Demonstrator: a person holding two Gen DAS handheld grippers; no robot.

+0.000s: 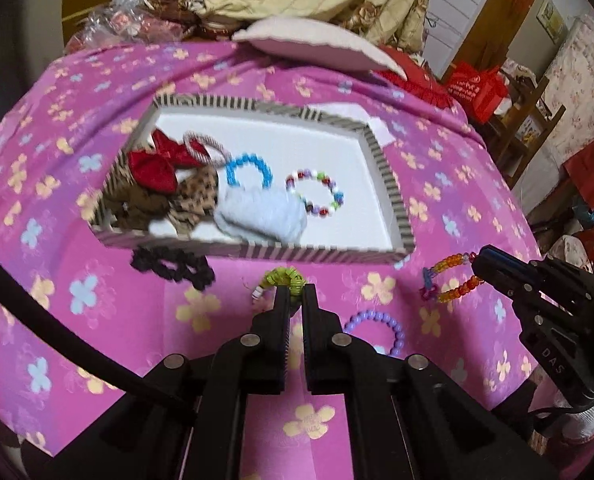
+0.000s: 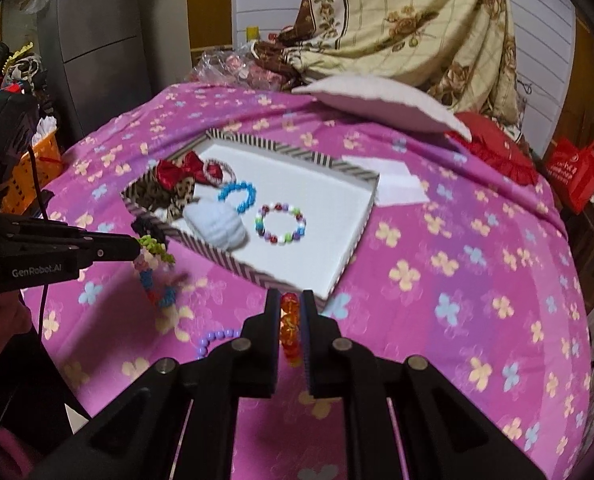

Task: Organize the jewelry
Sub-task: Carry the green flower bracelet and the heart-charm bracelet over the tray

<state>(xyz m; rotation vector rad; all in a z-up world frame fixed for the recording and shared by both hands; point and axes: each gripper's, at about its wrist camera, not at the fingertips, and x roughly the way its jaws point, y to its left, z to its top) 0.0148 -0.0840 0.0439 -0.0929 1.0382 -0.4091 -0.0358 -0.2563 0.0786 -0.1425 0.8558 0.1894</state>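
We saw a pink flowered bedcover (image 1: 437,200) spread wide, and on it a striped-rimmed white tray (image 1: 393,196) holding a red bow (image 1: 157,166), a pale blue scrunchie (image 1: 261,216), a blue bead bracelet (image 1: 249,168) and a multicoloured bead bracelet (image 1: 317,192). Our left gripper (image 1: 295,292) had its jaws narrowed on a green-beaded bracelet (image 1: 283,278), lifted just before the tray's near rim. Our right gripper (image 2: 291,304) pinched an orange bead bracelet (image 2: 289,328), likewise clear of the cover. A black scrunchie (image 1: 173,266) lay beside the tray; a purple bead bracelet (image 1: 381,326) lay on the cover between the grippers
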